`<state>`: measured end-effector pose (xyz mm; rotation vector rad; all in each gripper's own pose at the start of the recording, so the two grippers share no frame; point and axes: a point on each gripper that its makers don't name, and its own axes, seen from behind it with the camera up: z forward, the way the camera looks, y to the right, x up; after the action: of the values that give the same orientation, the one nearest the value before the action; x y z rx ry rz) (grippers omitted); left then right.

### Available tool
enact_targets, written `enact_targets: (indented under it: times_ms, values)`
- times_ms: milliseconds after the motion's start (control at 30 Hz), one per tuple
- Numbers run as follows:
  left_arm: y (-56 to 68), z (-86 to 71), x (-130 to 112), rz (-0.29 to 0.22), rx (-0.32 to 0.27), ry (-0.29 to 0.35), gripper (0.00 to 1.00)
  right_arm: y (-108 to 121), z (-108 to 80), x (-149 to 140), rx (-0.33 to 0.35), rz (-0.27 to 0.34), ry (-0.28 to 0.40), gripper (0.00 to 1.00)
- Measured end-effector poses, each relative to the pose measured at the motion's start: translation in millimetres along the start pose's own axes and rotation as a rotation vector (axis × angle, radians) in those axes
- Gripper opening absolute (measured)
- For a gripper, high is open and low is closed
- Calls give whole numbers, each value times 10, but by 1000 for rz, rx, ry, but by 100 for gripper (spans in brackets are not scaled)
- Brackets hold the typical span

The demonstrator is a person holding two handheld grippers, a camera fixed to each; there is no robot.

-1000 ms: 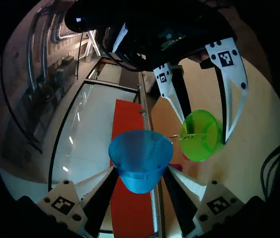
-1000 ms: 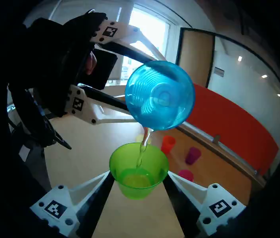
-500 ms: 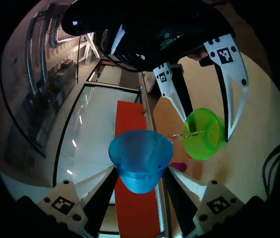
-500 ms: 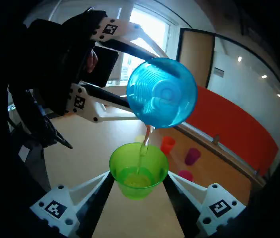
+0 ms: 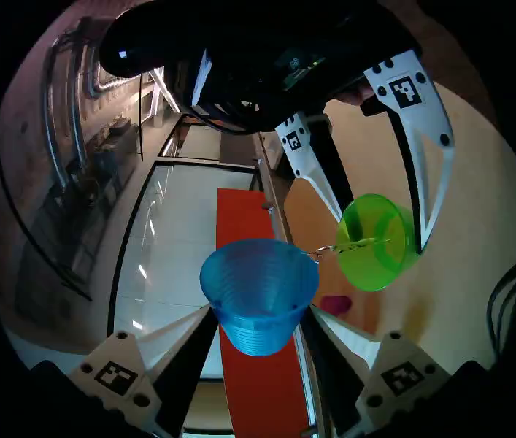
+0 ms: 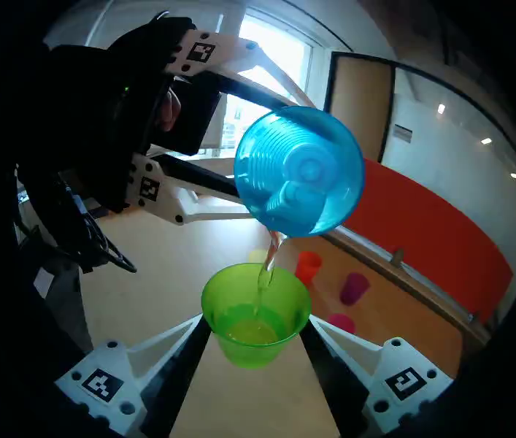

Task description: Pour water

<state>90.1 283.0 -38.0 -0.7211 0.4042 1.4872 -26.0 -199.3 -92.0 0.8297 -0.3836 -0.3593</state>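
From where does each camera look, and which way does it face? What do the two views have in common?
Left gripper view: rides on the left gripper, tipped sideways, facing the blue cup it holds and a red wall panel; its two fingers show below.
Right gripper view: rides on the right gripper, facing forward over the green cup toward the table and windows; its fingers show below, a hand upper left.
Shared: both cups, the water stream, each other's gripper.
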Motion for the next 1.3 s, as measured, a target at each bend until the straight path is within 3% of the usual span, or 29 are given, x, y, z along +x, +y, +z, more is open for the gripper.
enact_targets:
  times_ms: [200, 900, 1300]
  values:
    - [-11, -20, -16, 8, 4, -3, 77, 13, 2, 5, -4, 0, 2, 88]
    - [-117, 4, 37, 124, 37, 11, 77, 14, -20, 18, -9, 9, 11, 88]
    - [-160, -4, 60, 158, 54, 15, 77, 17, -20, 19, -11, 11, 14, 88]
